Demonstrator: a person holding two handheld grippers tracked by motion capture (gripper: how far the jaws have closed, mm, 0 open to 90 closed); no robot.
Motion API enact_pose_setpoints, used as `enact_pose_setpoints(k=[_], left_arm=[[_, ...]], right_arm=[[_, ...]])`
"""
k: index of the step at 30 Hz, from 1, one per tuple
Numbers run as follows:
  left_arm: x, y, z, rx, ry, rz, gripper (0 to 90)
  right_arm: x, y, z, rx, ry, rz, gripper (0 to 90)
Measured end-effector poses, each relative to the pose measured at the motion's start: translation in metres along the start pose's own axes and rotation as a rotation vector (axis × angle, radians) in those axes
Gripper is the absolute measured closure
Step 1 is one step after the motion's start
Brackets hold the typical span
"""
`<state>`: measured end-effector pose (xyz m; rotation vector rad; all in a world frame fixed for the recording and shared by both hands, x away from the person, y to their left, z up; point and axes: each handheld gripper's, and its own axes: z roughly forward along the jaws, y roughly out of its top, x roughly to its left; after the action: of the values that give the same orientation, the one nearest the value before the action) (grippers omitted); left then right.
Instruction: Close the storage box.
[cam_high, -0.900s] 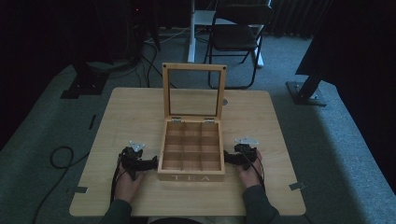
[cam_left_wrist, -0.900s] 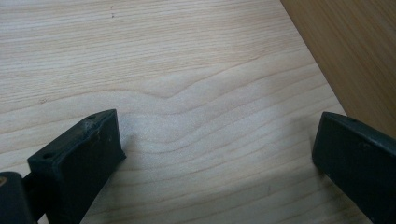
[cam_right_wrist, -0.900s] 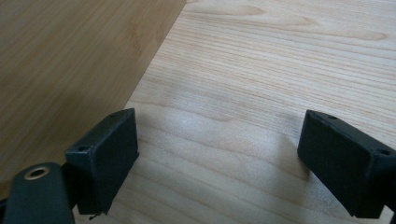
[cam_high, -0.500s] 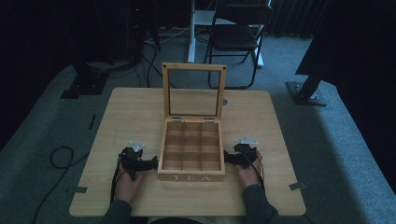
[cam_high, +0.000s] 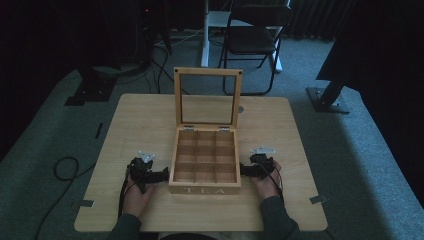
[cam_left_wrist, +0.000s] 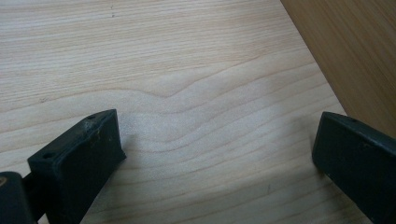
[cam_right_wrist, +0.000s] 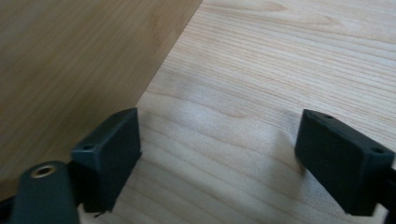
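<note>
High view shows a wooden tea box (cam_high: 205, 162) sitting near the front middle of a light wooden table (cam_high: 140, 115), its glass-paned lid (cam_high: 207, 97) standing upright behind the nine compartments. The left gripper (cam_high: 162, 175) rests on the table just beside the box's left wall, and the right gripper (cam_high: 245, 170) rests just beside its right wall, each pointing inward toward the box. Left gripper view has both black jaws spread wide with only bare table grain between them, and the box's side wall (cam_left_wrist: 355, 51) runs along the upper right, close beyond the right-hand jaw. Right gripper view is the mirror of that: jaws wide apart over bare table, the box wall (cam_right_wrist: 79, 60) taking the upper left, close by the left-hand jaw. Neither pair of jaws holds anything. Pale letters on the box's front face read "TEA" (cam_high: 205, 190). Both hands lie low on the tabletop, the left hand (cam_high: 135, 197) and right hand (cam_high: 265, 182) reaching in from the near edge, forearms in dark sleeves.
</note>
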<state>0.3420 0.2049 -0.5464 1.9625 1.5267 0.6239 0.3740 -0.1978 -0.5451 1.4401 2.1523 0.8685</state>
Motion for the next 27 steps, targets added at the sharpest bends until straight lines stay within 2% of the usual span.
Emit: enact_pose_setpoints(k=[2,3,4,10,18,27], left_arm=[[0.0,0.0,0.0,0.0,0.0,0.0,1.6],[0.0,0.0,0.0,0.0,0.0,0.0,1.6],[0.0,0.0,0.0,0.0,0.0,0.0,1.6],[0.0,0.0,0.0,-0.001,-0.002,-0.001,1.6],[0.0,0.0,0.0,-0.001,-0.002,-0.002,1.6],[0.0,0.001,0.001,0.001,-0.003,0.001,1.6]], right_arm=[[0.0,0.001,-0.001,0.005,-0.002,0.003,17.1],[-0.001,0.002,-0.002,0.007,-0.003,0.007,28.5],[-0.001,0.003,-0.003,0.007,-0.005,0.01,30.9],[-0.004,0.006,-0.011,-0.014,0.003,0.036,39.3],[-0.011,0.018,-0.023,-0.049,0.007,0.077,42.6],[-0.011,0.032,-0.028,-0.07,0.021,0.068,40.3]])
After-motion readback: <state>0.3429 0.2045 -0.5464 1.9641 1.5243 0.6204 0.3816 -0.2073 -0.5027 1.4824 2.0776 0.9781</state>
